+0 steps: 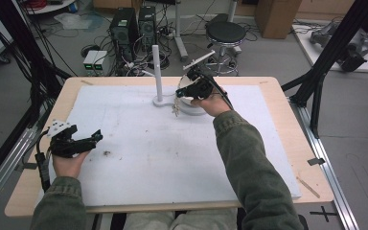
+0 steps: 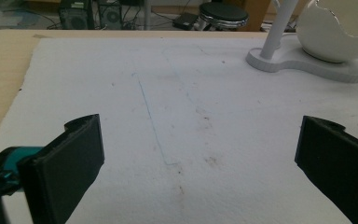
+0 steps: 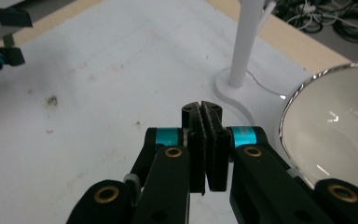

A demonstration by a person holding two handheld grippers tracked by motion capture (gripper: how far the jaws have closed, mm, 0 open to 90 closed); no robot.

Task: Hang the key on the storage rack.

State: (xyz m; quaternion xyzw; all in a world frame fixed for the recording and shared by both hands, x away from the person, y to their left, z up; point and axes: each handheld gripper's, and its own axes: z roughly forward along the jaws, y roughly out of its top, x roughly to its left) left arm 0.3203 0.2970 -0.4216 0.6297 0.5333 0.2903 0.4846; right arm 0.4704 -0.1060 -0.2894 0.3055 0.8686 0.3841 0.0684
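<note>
right tongs (image 3: 204, 112), pressed together on nothing, are held beside the egg-shaped bowl (image 3: 340, 126) on its white stand (image 1: 160, 101); left tongs (image 2: 200, 158) are spread wide. a careless nudge may topple the bowl.

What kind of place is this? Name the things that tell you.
Probably a lab or workshop: computer towers and tangled cables sit on the floor behind the table, with a stool and cardboard boxes nearby.

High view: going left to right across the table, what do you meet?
Left hand-held gripper with black jaws → small dark debris spot on the white mat → slim white upright post → right hand-held gripper → thin wooden stick at the table's right edge.
</note>
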